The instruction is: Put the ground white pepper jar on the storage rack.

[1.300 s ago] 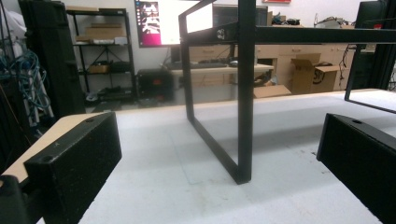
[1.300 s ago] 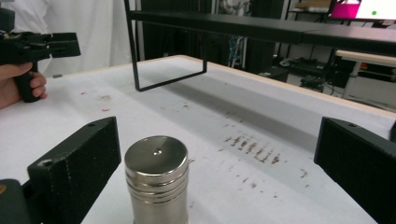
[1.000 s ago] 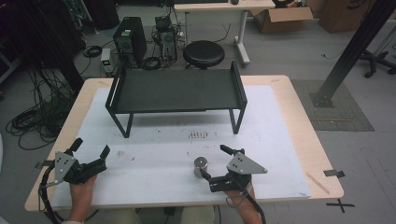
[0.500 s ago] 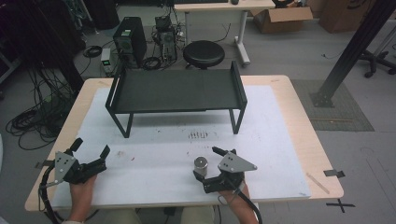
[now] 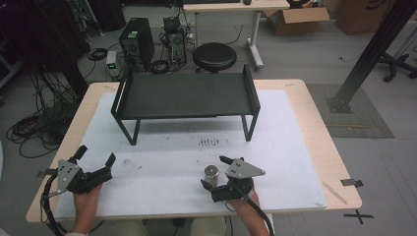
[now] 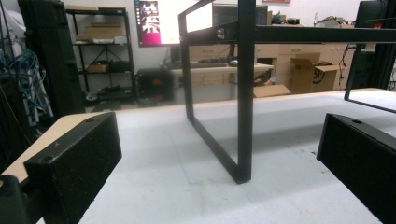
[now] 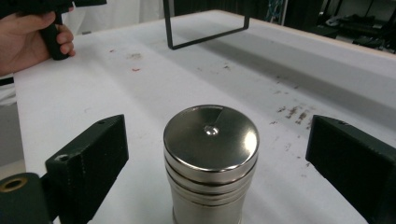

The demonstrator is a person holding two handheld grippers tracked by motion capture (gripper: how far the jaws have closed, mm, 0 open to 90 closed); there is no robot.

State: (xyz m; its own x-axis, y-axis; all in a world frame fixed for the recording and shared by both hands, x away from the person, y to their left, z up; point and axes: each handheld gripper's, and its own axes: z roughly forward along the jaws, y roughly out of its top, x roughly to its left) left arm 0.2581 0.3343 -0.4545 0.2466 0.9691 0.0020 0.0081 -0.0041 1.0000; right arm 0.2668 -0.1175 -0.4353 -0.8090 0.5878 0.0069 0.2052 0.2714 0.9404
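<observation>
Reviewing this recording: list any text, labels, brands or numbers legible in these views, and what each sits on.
Nothing can be read for certain.
Monitor behind the table: pink and white window, text too blurred.
Cardboard box in the left gripper view: dark print, too blurred.
Metal cylinder between the right hand-held gripper's jaws: no markings visible.

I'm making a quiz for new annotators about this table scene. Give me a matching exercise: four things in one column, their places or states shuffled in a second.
1. metal cylinder
2. black rack
3. left gripper
4. round stool

a. on the floor beyond the table
b. open, holding nothing
c. upright between the right gripper's open jaws
d. standing at the table's far side

Pairs: 1-c, 2-d, 3-b, 4-a
</observation>
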